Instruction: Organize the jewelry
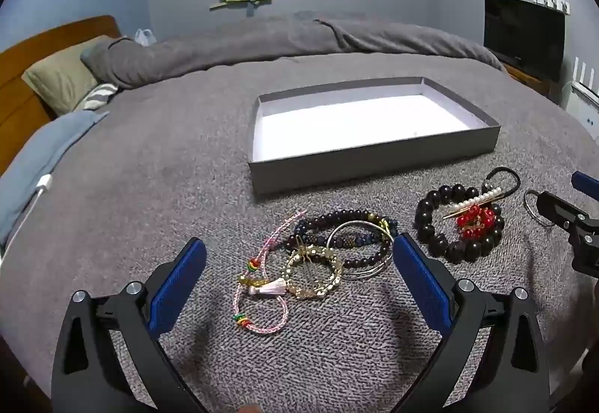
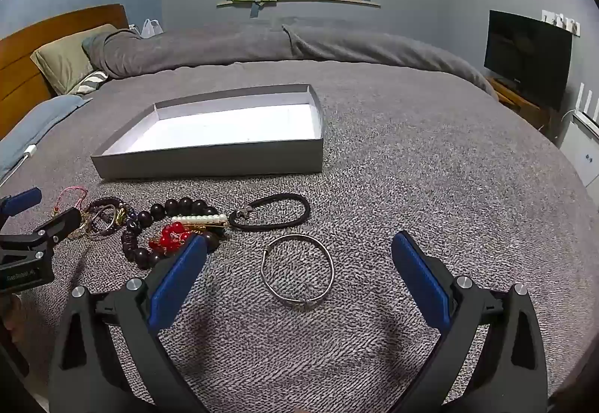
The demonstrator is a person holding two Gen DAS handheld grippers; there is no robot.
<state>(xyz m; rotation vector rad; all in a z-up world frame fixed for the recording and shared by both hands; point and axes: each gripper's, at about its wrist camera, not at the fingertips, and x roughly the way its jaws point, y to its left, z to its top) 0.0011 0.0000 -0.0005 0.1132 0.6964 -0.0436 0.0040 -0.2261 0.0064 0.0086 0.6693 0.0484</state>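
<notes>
An empty grey box (image 1: 374,160) (image 2: 209,160) with a white floor lies on the grey bedspread. In front of it jewelry is scattered. My left gripper (image 1: 299,252) is open above a heap: a pink braided cord (image 1: 258,308), a gold chain bracelet (image 1: 314,272), thin silver bangles (image 1: 359,248) and dark beaded bracelets (image 1: 348,216). To the right lie a big black bead bracelet (image 1: 438,222) (image 2: 164,209), a pearl clip (image 1: 475,199) (image 2: 198,219) and red beads (image 1: 475,222) (image 2: 172,237). My right gripper (image 2: 299,248) is open over a lone silver bangle (image 2: 297,270), with a black cord bracelet (image 2: 277,212) beyond it.
The bed carries a rumpled grey duvet (image 1: 292,38), pillows (image 1: 63,76) and a wooden headboard (image 1: 22,76) at the left. A white charger cable (image 1: 41,188) lies at the left edge. A television (image 2: 528,53) stands on a stand at the right; a window ledge (image 2: 299,1) holds clothes.
</notes>
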